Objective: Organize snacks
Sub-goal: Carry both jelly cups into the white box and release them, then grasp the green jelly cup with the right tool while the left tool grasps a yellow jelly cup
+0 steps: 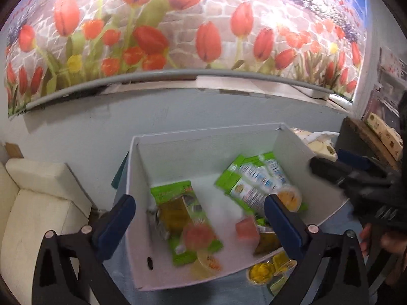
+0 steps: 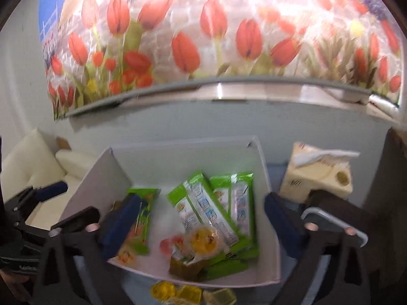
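— Where are the snacks seen?

— They are gathered in a white box (image 2: 267, 167) at the lower centre of both views. In the right wrist view, green snack packets (image 2: 223, 208) are laid side by side in its right half, with another green packet (image 2: 146, 198) toward the left wall, and a yellow jelly cup (image 2: 203, 240) is resting on the pile near the front. A pink jelly (image 1: 245, 228) is seen in the left wrist view, low in the box.

— Is anything left outside?

— Yellow jelly cups (image 2: 175, 292) are seen on the blue surface just in front of the box, at the bottom edge of the frame.

— How are the grippers held?

— The left gripper (image 1: 198, 211) is spread wide above the box, nothing pinched between its blue pads. The right gripper (image 2: 201, 218) is likewise spread wide and empty, and it is also seen at the right edge of the left wrist view.

— And around the box?

— A cream tissue box (image 2: 318, 175) is placed just right of it. A white cushioned seat (image 1: 38, 203) is seen at the left, and a tulip mural (image 1: 178, 30) is spread across the top.
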`<state>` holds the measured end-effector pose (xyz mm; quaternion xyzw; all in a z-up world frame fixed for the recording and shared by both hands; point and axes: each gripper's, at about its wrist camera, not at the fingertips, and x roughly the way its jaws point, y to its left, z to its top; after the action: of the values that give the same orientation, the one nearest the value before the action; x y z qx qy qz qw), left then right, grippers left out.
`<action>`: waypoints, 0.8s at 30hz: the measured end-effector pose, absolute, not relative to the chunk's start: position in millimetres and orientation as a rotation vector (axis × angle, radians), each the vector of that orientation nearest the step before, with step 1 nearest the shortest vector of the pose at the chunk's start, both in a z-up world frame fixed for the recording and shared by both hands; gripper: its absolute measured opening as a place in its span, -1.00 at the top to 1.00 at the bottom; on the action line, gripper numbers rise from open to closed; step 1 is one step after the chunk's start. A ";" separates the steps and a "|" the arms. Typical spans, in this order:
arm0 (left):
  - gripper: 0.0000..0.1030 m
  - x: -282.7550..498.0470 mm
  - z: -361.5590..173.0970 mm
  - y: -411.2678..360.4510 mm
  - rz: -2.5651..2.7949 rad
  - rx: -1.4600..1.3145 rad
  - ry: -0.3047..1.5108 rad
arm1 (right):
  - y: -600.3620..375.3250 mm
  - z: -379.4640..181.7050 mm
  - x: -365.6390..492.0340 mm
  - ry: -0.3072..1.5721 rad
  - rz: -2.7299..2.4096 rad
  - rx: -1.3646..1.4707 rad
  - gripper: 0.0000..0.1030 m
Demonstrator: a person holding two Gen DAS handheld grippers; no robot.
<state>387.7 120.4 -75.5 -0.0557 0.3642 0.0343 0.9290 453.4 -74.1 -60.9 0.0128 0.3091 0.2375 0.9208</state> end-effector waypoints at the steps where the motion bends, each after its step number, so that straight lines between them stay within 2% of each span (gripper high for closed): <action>1: -1.00 388.4 -80.4 121.9 0.068 -0.125 0.764 | -78.9 -60.2 454.0 0.648 0.499 0.057 -1.00; 17: -1.00 331.5 -67.8 87.2 0.048 -0.070 0.710 | -118.9 -63.7 387.0 0.625 0.518 0.113 -1.00; 24: -1.00 276.0 -94.5 49.8 -0.016 -0.080 0.721 | -142.1 -102.4 340.4 0.658 0.582 0.079 -1.00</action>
<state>276.0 49.8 -94.5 -0.0393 0.3528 -0.0078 0.9348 340.4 -142.1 -102.4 0.0383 0.3187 0.2815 0.9043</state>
